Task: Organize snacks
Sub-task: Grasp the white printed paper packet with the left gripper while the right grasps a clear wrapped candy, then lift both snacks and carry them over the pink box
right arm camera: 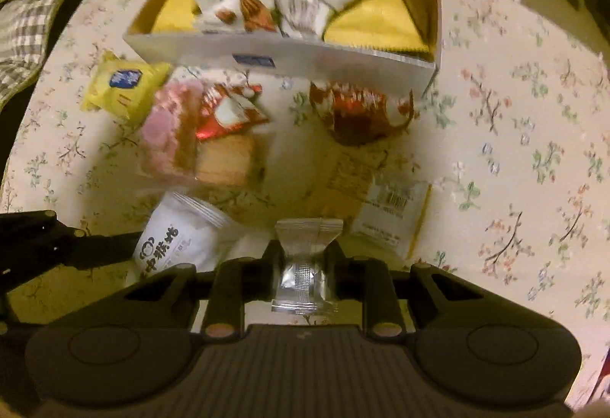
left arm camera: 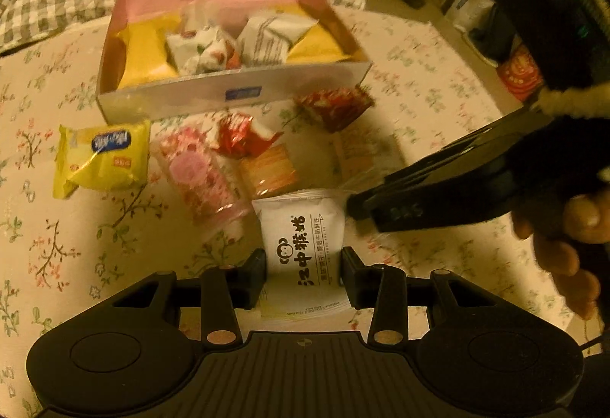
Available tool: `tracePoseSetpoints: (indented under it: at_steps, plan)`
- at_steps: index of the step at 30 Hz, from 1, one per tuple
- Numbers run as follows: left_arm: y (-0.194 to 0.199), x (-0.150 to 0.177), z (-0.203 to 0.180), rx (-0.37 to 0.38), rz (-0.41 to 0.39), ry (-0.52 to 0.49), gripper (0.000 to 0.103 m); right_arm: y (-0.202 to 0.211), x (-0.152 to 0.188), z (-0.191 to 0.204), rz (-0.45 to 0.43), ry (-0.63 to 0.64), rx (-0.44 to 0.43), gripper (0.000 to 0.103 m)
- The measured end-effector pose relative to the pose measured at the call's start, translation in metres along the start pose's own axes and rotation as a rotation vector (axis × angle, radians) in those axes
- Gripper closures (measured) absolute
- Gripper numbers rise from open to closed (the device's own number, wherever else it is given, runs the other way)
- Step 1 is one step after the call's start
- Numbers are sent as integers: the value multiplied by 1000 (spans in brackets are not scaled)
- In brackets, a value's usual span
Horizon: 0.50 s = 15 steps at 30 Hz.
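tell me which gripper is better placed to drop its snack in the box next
Probably the right. Both are loaded: the left gripper clamps the white packet, the right gripper pinches a small silver packet. The box looks somewhat nearer in the right view, though the margin is slight.

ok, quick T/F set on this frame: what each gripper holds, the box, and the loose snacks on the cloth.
1. The left gripper is closed on a white packet with black characters. True.
2. The right gripper is empty. False: it pinches a small silver packet.
3. The box already holds several packets. True.
4. The box's inner walls are blue. False: they are pink.
5. A yellow packet lies on the floral cloth, outside the box. True.
6. No red wrappers are left on the cloth. False: a red wrapper lies just in front of the box.
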<state>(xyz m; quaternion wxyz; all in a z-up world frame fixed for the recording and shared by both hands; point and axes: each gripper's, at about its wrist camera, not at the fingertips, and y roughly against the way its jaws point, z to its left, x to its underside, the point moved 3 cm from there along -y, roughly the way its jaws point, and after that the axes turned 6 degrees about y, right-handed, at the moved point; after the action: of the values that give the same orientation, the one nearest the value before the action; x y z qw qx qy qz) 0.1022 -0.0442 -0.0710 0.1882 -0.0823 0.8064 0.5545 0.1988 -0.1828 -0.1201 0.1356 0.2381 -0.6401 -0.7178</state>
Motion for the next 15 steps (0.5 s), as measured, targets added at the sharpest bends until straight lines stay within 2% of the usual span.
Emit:
tracePoseSetpoints:
  at_steps: [8, 15]
  plan:
    - [12, -8, 0, 31, -30, 11, 64, 12, -10, -10, -56, -27, -7, 82]
    - [37, -33, 19, 37, -124, 76, 64, 20, -16, -27, -111, -79, -12, 82]
